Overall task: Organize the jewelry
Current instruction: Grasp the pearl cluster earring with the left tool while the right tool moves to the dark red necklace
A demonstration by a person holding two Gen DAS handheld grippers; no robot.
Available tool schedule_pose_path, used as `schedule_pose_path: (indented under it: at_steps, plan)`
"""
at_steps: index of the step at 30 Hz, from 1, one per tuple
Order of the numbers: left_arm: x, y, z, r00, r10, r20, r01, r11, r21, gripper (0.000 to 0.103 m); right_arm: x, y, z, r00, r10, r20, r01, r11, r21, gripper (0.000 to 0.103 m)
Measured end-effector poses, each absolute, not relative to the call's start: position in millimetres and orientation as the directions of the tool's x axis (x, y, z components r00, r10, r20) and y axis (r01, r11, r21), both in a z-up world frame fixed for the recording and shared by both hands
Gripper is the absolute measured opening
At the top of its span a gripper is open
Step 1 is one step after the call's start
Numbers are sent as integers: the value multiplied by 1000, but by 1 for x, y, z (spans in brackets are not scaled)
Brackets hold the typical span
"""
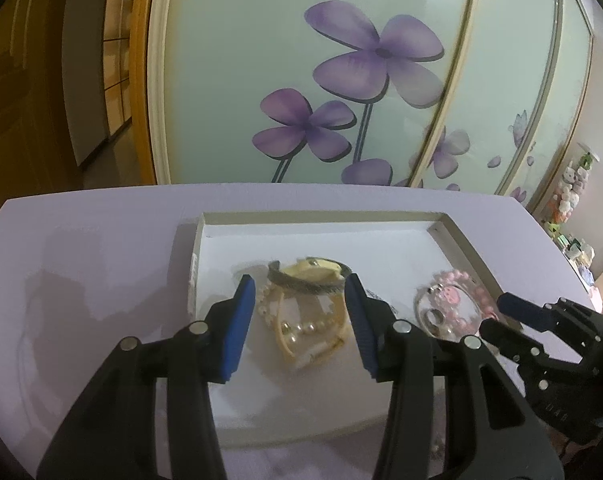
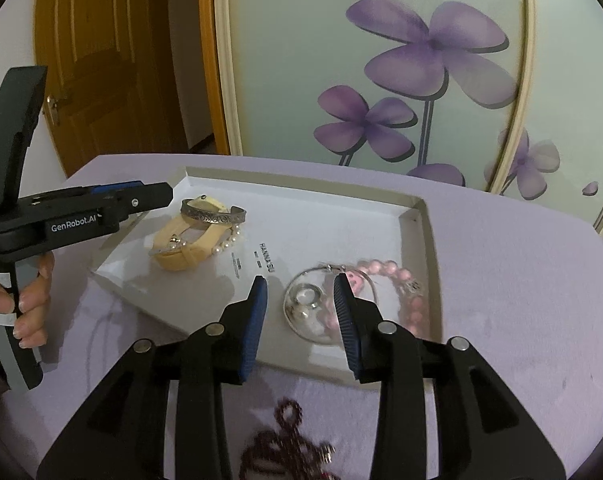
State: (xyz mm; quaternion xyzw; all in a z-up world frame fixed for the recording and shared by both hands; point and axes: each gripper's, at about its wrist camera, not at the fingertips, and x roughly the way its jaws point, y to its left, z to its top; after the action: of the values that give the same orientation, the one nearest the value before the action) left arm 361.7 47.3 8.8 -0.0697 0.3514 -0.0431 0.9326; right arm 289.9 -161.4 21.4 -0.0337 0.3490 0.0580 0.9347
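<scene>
A shallow white tray (image 1: 309,412) (image 2: 425,232) lies on a lilac table. In its left part sit a cream-strap watch (image 2: 189,254) (image 1: 305,270), a silver cuff (image 2: 213,214) (image 1: 301,284) and a pearl bracelet (image 2: 227,242) (image 1: 301,326). In its right part lie a thin silver bangle with rings (image 2: 313,304) (image 1: 441,312) and a pink bead bracelet (image 2: 405,280) (image 1: 467,280). My left gripper (image 1: 299,288) is open above the watch pile. My right gripper (image 2: 301,286) is open above the silver bangle. Both hold nothing.
A dark red bead bracelet (image 2: 289,440) lies on the table in front of the tray. Sliding doors with purple flowers (image 1: 381,56) stand behind the table. A wooden door (image 2: 101,60) is at the left.
</scene>
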Motion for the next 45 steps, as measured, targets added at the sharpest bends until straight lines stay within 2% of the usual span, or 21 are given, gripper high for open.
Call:
schedule_pose_path:
  at_steps: [2, 5, 14, 21, 27, 31, 34, 39, 45]
  plan:
    - [353, 43, 9, 748, -140, -649, 43, 986, -163, 50, 281, -164, 23, 753, 81, -653, -127, 992, -23, 38]
    - [337, 34, 9, 742, -162, -650, 68, 984, -167, 51, 262, -170, 27, 764, 70, -641, -113, 993, -26, 47]
    - [287, -12, -10, 674, -248, -696, 169, 969, -183, 52, 205, -188, 37, 792, 51, -608, -66, 998, -1, 48]
    - [268, -50, -36, 615, -239, -752, 219, 967, -129, 51, 176, -208, 35, 799, 28, -601, -11, 999, 32, 49]
    - [264, -66, -47, 603, -212, -769, 222, 971, -93, 44, 163, -223, 31, 799, 23, -601, 18, 998, 62, 49]
    - [268, -74, -48, 604, -172, -778, 215, 975, -49, 27, 160, -226, 30, 799, 33, -601, 19, 997, 81, 49]
    - [268, -79, -48, 608, -141, -782, 213, 977, -11, 7, 159, -224, 30, 799, 44, -600, 11, 996, 87, 49]
    - [271, -69, -46, 609, -155, -778, 195, 980, -42, 7, 158, -215, 29, 798, 69, -599, -19, 996, 90, 49]
    - [263, -27, -24, 664, -151, -732, 141, 987, -76, 7, 161, -204, 27, 792, 99, -602, -54, 994, 92, 49]
